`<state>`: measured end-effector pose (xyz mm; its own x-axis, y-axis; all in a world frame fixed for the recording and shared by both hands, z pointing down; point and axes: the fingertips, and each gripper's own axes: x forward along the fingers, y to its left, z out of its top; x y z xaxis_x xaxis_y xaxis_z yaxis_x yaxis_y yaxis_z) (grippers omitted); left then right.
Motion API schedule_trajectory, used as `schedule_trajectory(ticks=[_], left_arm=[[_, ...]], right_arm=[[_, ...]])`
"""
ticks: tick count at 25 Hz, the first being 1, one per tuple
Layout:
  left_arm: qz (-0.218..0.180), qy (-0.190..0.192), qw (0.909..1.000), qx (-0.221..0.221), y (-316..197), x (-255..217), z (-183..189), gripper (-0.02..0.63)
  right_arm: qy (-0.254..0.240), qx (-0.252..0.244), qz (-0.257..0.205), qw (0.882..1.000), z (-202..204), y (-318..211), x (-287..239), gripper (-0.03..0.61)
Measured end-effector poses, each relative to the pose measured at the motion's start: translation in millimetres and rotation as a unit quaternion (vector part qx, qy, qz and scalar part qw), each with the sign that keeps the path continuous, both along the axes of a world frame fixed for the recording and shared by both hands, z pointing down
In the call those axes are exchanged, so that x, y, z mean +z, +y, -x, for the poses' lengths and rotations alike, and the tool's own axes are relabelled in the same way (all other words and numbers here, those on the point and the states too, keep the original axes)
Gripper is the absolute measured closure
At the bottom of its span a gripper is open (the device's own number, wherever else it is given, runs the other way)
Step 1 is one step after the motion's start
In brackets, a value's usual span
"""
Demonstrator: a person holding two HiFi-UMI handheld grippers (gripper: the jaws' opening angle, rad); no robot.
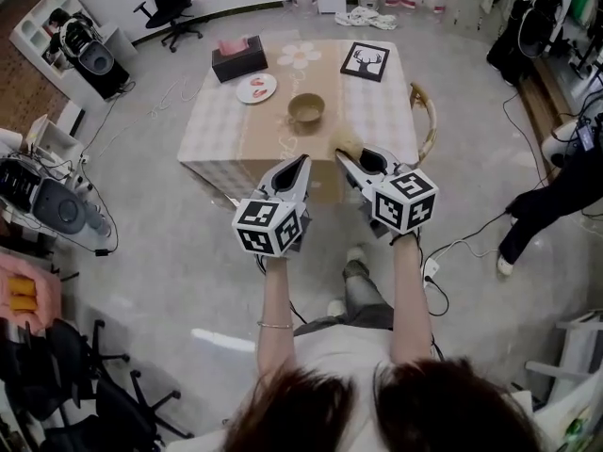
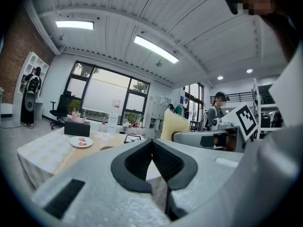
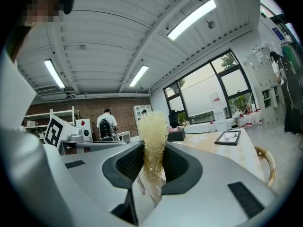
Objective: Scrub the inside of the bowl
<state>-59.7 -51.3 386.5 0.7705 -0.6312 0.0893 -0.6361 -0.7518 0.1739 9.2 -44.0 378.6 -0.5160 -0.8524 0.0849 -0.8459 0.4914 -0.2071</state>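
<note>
Standing back from the table (image 1: 212, 130), the person holds both tools raised in front of the chest, so neither one touches the work. The right gripper (image 3: 152, 157) is clamped on a yellowish mesh scrubber (image 3: 151, 126). Its 2 jaws pinch the lower part of the pad and leave the fluffy upper part sticking out past the tips. I judge this deliberate, since that free end is what must rub the surface while the hard plastic stays off it. The left gripper (image 2: 152, 148) is closed with nothing between its pads, the 2 dark faces meeting in a line. It looks reserved as the steadying tool, likely to brace the rim once scrubbing starts. The bowl (image 1: 306, 109), olive-tan and upright, sits near the middle of the table, well apart from both tools and beyond their tips. Its mouth faces up, so the inside is open to a reach from above. A plate (image 1: 255, 88) with pink pieces lies near its left side, a dark tissue box (image 1: 238, 57) stands farther back, and a framed deer picture (image 1: 365, 61) rests toward the far right corner; none of them crowds the bowl. Scrubbing has not begun, and the next move calls for stepping in and lowering the scrubber into the bowl.
</note>
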Motion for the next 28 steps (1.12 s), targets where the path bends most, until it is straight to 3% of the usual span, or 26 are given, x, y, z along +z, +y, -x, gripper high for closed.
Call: schedule_trajectory(ticks=[15,23,28], left_arm=[[0.013,-0.008,0.9994,-0.031,-94.3,7.8,-15.9,0.603],[0.004,-0.028,0.9970,-0.072,-142.2,14.6,-23.0,0.603],[0.005,-0.013,0.9973,-0.072,-169.0,12.6,-33.1,0.603]], right_arm=[[0.006,-0.029,0.019,0.999,-22.3,-99.7,5.0,0.482],[0.008,-0.066,0.034,0.997,-31.5,-151.6,11.3,0.482],[0.016,-0.096,0.046,0.994,-33.3,-182.5,18.3,0.482]])
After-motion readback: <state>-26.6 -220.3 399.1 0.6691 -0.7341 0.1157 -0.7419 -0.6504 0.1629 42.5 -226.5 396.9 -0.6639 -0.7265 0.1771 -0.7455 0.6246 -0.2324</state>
